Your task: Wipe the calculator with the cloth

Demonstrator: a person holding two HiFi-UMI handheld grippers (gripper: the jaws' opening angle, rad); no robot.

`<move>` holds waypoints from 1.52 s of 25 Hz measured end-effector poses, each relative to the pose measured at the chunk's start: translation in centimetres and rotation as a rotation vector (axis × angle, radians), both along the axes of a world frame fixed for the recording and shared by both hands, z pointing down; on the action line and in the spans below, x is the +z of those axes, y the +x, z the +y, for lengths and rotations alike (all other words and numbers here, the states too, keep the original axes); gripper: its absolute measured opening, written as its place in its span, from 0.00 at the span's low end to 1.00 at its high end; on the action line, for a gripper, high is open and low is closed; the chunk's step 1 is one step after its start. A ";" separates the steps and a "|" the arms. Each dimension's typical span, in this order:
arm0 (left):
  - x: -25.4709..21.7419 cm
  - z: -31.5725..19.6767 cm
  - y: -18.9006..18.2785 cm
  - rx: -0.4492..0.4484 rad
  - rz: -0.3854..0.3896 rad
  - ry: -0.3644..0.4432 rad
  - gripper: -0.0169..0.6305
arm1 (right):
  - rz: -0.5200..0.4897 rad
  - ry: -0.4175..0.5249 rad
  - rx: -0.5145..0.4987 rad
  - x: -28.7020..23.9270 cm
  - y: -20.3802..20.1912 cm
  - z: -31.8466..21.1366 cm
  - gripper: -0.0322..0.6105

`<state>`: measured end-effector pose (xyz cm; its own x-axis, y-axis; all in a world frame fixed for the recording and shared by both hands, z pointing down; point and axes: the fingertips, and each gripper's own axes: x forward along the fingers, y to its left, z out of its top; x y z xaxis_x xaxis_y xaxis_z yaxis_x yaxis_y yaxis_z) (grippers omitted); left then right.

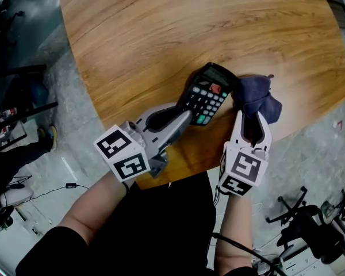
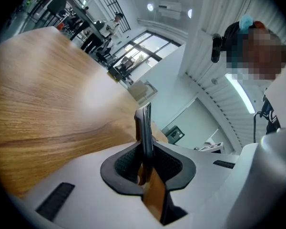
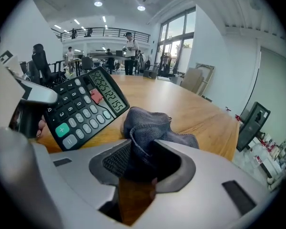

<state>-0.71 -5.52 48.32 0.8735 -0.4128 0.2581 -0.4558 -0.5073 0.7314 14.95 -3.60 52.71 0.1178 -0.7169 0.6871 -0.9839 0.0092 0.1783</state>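
A black calculator (image 1: pixel 210 94) with grey keys, one red and one green, is lifted at a tilt over the near edge of the round wooden table (image 1: pixel 161 27). My left gripper (image 1: pixel 187 115) is shut on its lower edge; in the left gripper view the calculator (image 2: pixel 144 128) stands edge-on between the pads. A crumpled dark blue-grey cloth (image 1: pixel 256 96) lies just right of the calculator. My right gripper (image 1: pixel 254 117) has its jaws wide apart with a fold of the cloth (image 3: pixel 150 130) lying loosely between them. The right gripper view shows the calculator (image 3: pixel 83 106) face and its display to the left.
The table's curved edge runs just below both grippers, with grey floor beyond. An office chair base (image 1: pixel 293 211) stands on the floor at the lower right, and cables lie at the lower left. Far across the room there are desks, chairs and people.
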 end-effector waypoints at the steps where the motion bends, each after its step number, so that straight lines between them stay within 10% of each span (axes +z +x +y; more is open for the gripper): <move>1: 0.0 0.0 0.0 -0.001 0.004 -0.003 0.13 | 0.007 0.002 0.000 0.1 0.0 -0.1 0.25; 10: -1.1 0.5 -0.5 -0.014 0.038 -0.003 0.13 | -0.123 0.049 0.034 -0.7 0.4 0.1 0.16; 24: -2.3 1.9 -0.5 -0.039 0.093 -0.018 0.13 | -0.355 0.364 -0.068 -13.3 -5.6 2.9 0.14; 38: -2.4 3.5 0.8 -0.008 0.118 -0.039 0.13 | -0.483 0.298 -0.198 -11.6 -12.9 2.4 0.14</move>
<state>0.09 -2.03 45.93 0.8954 -0.4116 0.1698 -0.3695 -0.4740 0.7992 2.06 -1.24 41.11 -0.3127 -0.8635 0.3956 -0.9390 0.2185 -0.2654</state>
